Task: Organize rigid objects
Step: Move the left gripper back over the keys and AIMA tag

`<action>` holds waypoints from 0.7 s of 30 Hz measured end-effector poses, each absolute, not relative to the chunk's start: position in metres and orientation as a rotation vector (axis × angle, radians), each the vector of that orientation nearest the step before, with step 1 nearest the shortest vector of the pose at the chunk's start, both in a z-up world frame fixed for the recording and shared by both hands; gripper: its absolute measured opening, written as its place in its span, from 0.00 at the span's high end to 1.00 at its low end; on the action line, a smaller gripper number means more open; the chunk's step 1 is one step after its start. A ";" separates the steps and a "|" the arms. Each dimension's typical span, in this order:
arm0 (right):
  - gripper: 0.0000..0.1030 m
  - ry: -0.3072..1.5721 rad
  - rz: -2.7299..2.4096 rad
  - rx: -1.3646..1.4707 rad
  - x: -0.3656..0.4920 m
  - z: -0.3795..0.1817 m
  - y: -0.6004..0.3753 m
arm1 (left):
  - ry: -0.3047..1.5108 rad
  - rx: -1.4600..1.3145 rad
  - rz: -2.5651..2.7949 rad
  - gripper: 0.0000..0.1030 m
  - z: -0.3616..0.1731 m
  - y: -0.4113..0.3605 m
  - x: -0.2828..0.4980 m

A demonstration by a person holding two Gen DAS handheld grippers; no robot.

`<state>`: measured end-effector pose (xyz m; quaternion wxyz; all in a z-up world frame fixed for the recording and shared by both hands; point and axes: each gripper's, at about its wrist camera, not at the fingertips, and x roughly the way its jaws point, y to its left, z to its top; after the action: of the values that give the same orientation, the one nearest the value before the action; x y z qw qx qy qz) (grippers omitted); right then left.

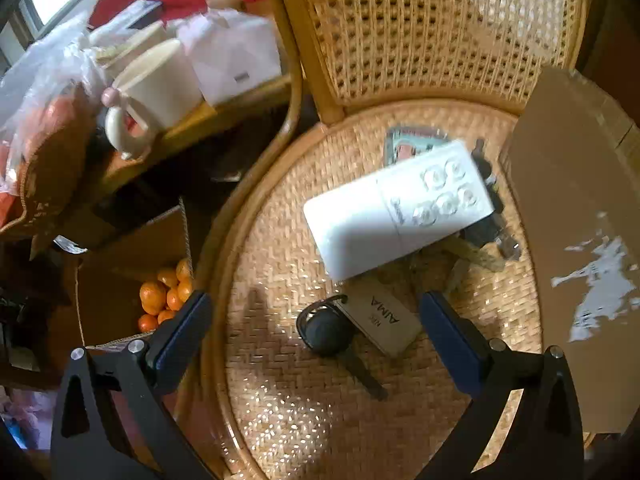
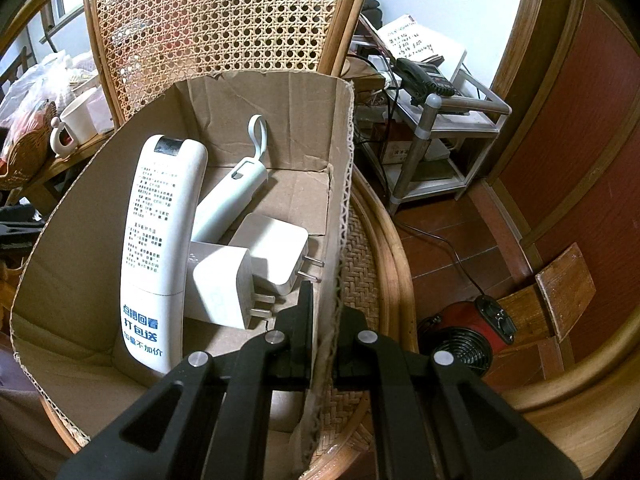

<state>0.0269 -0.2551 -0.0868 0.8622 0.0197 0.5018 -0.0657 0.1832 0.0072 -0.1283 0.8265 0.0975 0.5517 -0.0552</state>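
Woven chair seat (image 1: 304,420) carries a black key (image 1: 328,330); left gripper (image 1: 316,312) gapes empty, right gripper (image 2: 322,312) pinches the cardboard box (image 2: 340,184) wall.

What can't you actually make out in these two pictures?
- Left wrist view: dark items beneath the white remote, mostly covered and blurred.
- Left wrist view: cardboard box, only its outside wall shows.
- Right wrist view: the box's near floor, hidden by the right gripper clamping its wall.

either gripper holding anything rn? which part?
Right gripper is shut on the cardboard box, pinching its right side wall near the top edge. Left gripper is open over the chair seat, above the black key, holding nothing.
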 end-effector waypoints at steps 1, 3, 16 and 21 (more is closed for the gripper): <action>0.92 1.052 -0.138 0.041 0.027 -0.087 -0.255 | 1.175 0.218 -0.113 0.01 -0.131 0.006 0.184; 0.92 1.053 -0.139 0.040 0.027 -0.087 -0.255 | 1.175 0.240 -0.106 0.01 -0.136 0.002 0.185; 0.92 1.053 -0.140 0.041 0.027 -0.087 -0.255 | 1.218 0.126 -0.088 0.04 -0.149 0.009 0.190; 0.92 1.053 -0.140 0.041 0.027 -0.087 -0.255 | 1.244 0.038 -0.121 0.11 -0.152 0.019 0.190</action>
<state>0.0269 -0.2549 -0.0867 0.8619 0.0195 0.5022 -0.0667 0.1901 0.0189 -0.1521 0.8109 0.0179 0.5822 -0.0565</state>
